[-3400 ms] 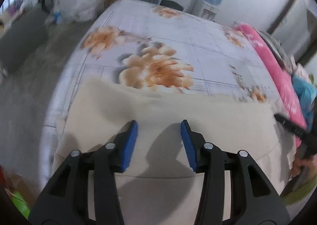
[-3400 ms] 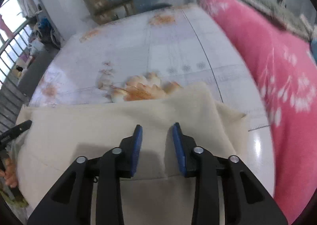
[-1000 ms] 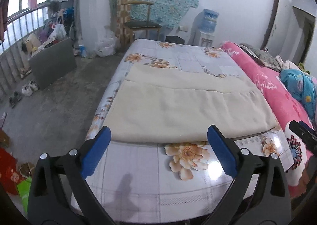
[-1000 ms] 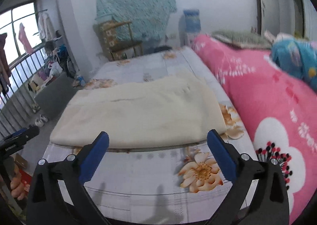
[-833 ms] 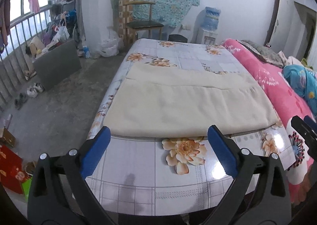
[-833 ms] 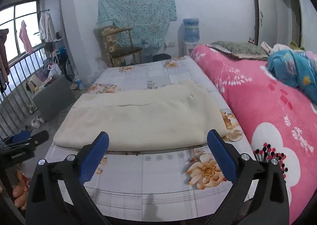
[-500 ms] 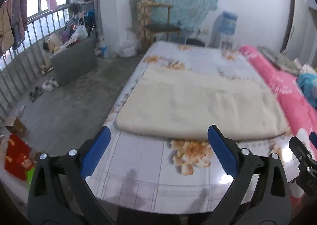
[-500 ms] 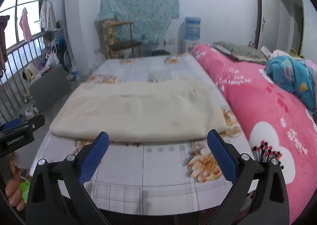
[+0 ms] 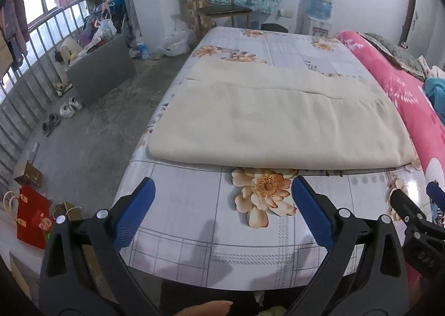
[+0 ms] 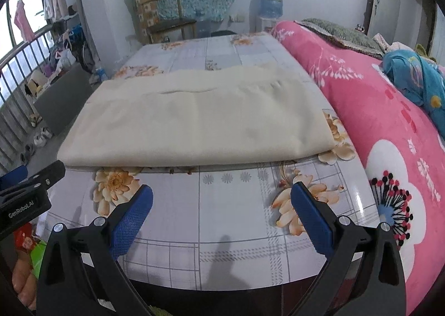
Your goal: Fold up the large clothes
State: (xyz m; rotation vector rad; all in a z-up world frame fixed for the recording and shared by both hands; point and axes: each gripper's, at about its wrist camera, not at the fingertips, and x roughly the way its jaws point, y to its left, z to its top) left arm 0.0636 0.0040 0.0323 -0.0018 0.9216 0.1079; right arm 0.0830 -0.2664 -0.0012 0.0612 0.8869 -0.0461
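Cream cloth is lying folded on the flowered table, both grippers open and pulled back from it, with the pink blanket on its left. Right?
Not quite: the pink blanket lies to the right of the cream cloth, as the right wrist view shows. The cloth is folded on the flowered table, with the left gripper and right gripper open and clear.

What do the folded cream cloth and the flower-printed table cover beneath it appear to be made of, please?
The folded cream cloth looks like a soft, thick matte fabric, perhaps fleece or brushed cotton: its folded edge is plump and rounded and it shows no shine. The flower-printed table cover looks like glossy plastic or oilcloth: it carries bright glare patches and lies perfectly smooth. The exact fibre cannot be told.
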